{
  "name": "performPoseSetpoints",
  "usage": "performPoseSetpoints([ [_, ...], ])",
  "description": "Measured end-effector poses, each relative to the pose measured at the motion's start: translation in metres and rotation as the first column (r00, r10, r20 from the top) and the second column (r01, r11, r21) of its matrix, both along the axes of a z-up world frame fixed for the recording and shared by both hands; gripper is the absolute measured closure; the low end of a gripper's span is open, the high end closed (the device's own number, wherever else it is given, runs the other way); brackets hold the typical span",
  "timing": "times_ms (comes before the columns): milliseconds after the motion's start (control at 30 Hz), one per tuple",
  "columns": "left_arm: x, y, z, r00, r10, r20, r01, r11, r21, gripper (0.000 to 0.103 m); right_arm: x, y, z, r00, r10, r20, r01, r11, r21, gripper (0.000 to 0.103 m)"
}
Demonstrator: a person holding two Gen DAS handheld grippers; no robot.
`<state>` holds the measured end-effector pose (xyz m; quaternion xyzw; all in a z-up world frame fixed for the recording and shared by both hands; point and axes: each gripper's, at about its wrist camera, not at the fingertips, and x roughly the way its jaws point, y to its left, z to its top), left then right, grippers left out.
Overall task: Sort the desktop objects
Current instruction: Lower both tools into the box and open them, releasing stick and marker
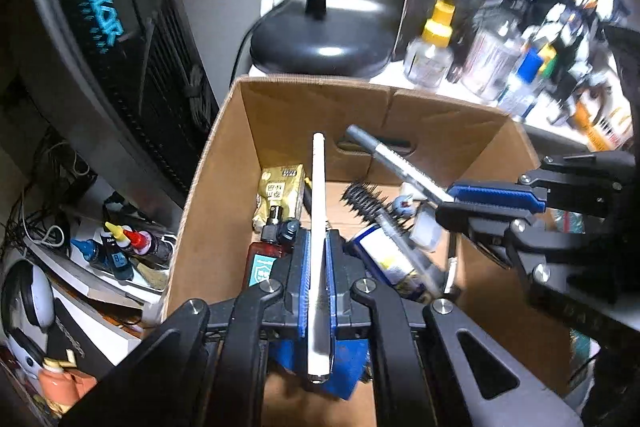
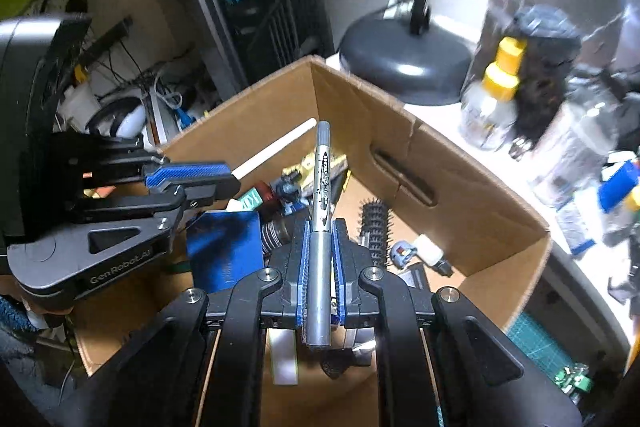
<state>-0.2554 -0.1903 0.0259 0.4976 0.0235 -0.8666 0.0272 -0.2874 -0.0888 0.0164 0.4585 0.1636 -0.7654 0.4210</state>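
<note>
So both grippers hover over the cardboard box point(image 1: 224, 163) – left gripper point(image 1: 318, 259) clamped on a white stick point(image 1: 319, 195), right gripper point(image 2: 320, 251) on a grey marker point(image 2: 322, 187) – plenty's already inside, clutter's left outside.

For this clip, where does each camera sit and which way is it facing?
Left wrist: mounted behind the left gripper, looking forward and down into the cardboard box; its blue pads clamp a white stick, and the right gripper enters from the right.
Right wrist: behind the right gripper, also facing down into the box; it grips a silver marker, with the left gripper at left.
Shared: box, both grippers, hairbrush, black lamp base, yellow-capped bottle.
</note>
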Motion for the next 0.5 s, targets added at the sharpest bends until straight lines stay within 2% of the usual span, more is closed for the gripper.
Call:
performPoseSetpoints([
  [367, -0.027, 0.0, -0.035, 0.985, -0.007, 0.175, 0.005, 1.0, 0.01, 0.096, -0.022, -0.012, -0.029, 0.994, -0.025, 0.11, 0.016, 0.997, 0.08, 0.092],
  [500, -0.033, -0.002, -0.05, 0.967, -0.004, 0.257, -0.007, 0.999, 0.042, 0.096, -0.026, -0.016, -0.039, 0.988, -0.049, 0.144, 0.028, 0.99, 0.142, 0.092],
])
